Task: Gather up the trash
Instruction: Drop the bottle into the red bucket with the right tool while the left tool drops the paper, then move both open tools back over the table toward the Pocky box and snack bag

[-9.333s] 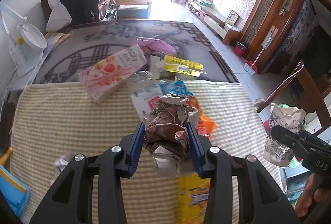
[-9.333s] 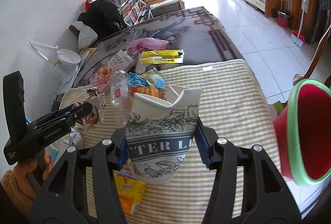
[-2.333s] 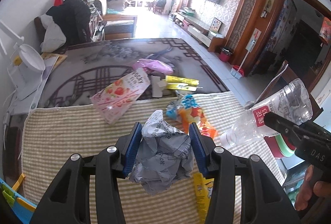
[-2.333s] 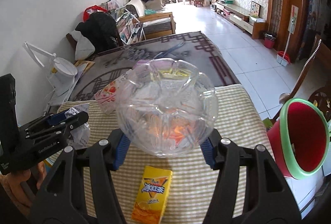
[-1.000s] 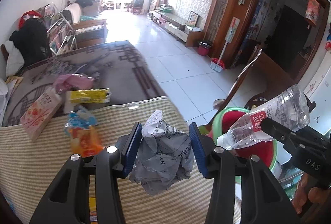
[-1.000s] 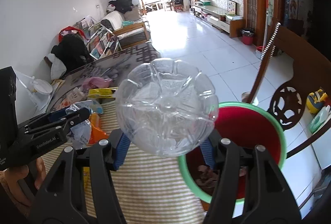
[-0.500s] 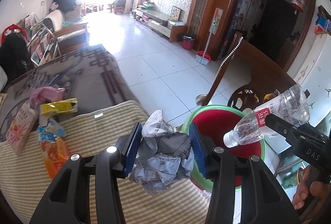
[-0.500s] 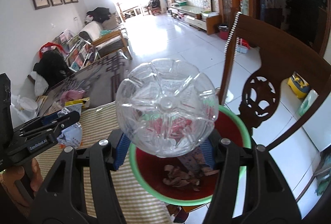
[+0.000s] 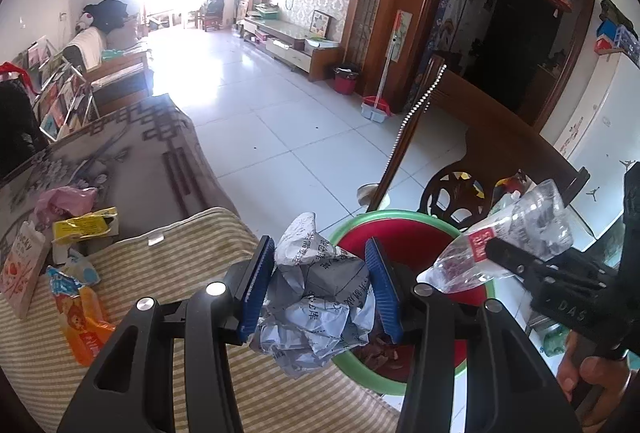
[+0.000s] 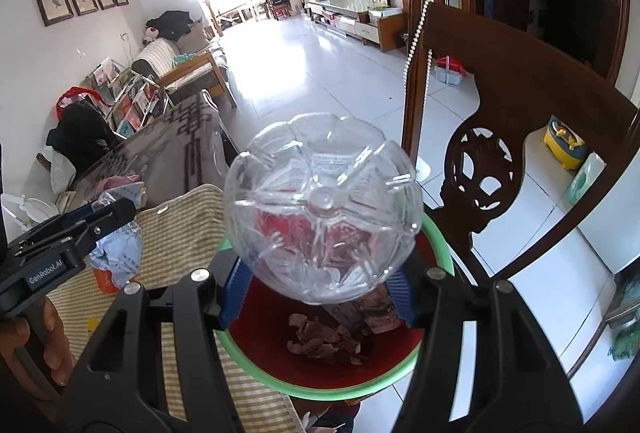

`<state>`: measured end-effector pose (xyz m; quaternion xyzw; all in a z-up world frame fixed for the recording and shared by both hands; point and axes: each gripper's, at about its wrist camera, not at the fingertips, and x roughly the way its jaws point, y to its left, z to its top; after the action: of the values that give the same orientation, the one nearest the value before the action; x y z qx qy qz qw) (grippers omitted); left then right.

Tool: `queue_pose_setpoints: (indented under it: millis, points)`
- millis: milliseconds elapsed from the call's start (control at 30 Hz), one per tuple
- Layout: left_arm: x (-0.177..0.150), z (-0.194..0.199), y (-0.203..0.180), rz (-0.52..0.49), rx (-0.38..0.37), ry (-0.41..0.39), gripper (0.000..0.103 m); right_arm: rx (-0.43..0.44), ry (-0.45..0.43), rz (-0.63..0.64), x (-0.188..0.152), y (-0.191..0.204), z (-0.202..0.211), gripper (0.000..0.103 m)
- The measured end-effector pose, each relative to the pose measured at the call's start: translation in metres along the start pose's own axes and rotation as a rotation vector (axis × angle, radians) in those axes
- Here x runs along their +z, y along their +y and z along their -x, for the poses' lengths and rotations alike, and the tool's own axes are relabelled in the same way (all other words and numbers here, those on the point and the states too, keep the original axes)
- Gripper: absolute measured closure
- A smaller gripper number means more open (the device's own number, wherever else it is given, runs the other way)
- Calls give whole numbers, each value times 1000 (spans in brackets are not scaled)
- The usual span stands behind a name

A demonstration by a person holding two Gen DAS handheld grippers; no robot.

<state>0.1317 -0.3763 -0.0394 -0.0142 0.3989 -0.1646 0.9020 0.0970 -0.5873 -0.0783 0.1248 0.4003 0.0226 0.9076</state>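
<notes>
The left tool (image 9: 320, 285) is clamping a crumpled wad of grey printed paper (image 9: 316, 297) between its blue pads (image 9: 256, 289), and is holding it over the right edge of the tabletop (image 9: 180, 257), partly above the near rim of the trash bin (image 9: 400, 217). The bin, red inside with a green rim, is standing just beside that edge, and brownish scraps (image 10: 324, 337) are lying at its bottom.

The right tool (image 10: 320, 289) is gripping a clear plastic bottle (image 10: 320, 209) with its petal-shaped base toward the camera; the blue pads are pressing on its sides. In the left wrist view the same bottle (image 9: 520, 233) is tilting with its neck down toward the bin's opening, a red label around its narrow part, and the person's right hand (image 9: 592, 377) is wrapping the tool's handle.

Across the striped cloth on the tabletop, near its left side, an orange and blue snack wrapper (image 9: 80, 309) is lying flat. Beyond it, toward the far left corner, a strawberry-printed box (image 9: 20, 273), a yellow packet (image 9: 84, 227) and a pink plastic bag (image 9: 64, 199) are sitting close together. A dark wooden chair (image 10: 500, 137) is standing right behind the bin, with a string of white beads (image 10: 418, 37) hanging over its top rail.
</notes>
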Motion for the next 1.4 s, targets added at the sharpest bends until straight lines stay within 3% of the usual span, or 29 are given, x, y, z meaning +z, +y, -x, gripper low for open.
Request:
queue_pose_setpoints:
  millis: [467,533,567,600,667,1000,1167,1400]
  points:
    - [7,-30,-28,-18,-116,26,58,-40,26,-38,-4,-20,-7,46]
    - [10,-35,-32,-27,-138,39,50,-55,38,-37,-5,-20,-10,37]
    - [11,-38,-33,-31,-139,49,36,-61,40,-42,-5,-19,-10,19]
    - [11,-37,-33,-30,-130,41,30,-65,26,-52,-6,-20,-8,16]
    - [10,-33,-28,-17,-129,23,29,-50,22,-55,-6,-19,-6,16]
    - [-15,-4,34,57,-12,6,29,-16,33,-49,-7,8,-10,16]
    - [-30,13,74,103,38,-2,29,14,56,-6,-10,48,-20,15]
    - [-56,43,166,187,146,-12,29,70,97,76,-24,131,-34,13]
